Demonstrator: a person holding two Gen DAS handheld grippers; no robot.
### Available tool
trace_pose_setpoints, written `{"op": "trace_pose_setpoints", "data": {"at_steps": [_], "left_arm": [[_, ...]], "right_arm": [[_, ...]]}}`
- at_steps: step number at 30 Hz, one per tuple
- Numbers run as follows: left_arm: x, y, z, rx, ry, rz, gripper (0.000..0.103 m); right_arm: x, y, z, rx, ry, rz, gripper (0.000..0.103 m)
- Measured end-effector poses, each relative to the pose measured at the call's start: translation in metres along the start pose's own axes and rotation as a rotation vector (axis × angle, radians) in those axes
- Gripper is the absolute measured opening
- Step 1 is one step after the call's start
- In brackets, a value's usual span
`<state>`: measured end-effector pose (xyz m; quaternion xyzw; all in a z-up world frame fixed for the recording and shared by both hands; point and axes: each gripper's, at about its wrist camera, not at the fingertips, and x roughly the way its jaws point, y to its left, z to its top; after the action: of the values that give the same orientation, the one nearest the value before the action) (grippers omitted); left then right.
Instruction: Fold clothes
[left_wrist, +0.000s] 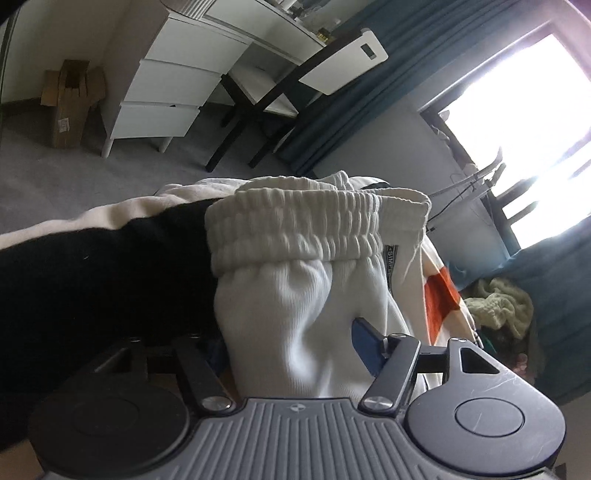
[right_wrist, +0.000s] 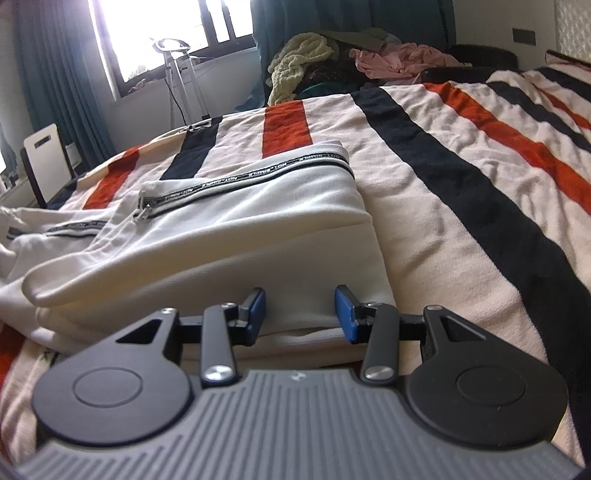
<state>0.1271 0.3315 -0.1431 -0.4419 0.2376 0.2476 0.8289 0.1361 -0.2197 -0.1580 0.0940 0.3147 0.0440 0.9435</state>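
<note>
Two tongs face one white garment (right_wrist: 207, 236): left gripper (left_wrist: 291, 343) straddles its waistband end, grip unclear; right gripper (right_wrist: 299, 314) stands released over the folded edge.

The left claw (left_wrist: 291, 343) tilts downward with white cloth bunched between its jaws; only its right blue pad (left_wrist: 364, 341) shows, the left one being hidden. The right claw (right_wrist: 300, 314) also tilts downward, its blue pads (right_wrist: 257, 304) parted, neither pressing anything.

Striped blanket (right_wrist: 461, 177) covers the bed; white trousers (right_wrist: 229, 221) lie on it
</note>
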Motion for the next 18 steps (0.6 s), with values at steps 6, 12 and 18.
{"op": "trace_pose_setpoints", "data": {"at_steps": [6, 12, 18], "left_arm": [[0.013, -0.013, 0.000, 0.079, -0.046, 0.014, 0.029], [-0.021, -0.064, -0.022, 0.448, -0.294, -0.013, 0.016], [-0.086, -0.124, -0.061, 0.614, -0.504, -0.135, 0.015]], "right_arm": [[0.001, 0.001, -0.002, -0.011, -0.006, -0.003, 0.044], [0.003, 0.002, -0.009, -0.036, -0.020, 0.000, 0.046], [0.001, -0.002, -0.007, 0.000, -0.019, 0.015, 0.046]]}}
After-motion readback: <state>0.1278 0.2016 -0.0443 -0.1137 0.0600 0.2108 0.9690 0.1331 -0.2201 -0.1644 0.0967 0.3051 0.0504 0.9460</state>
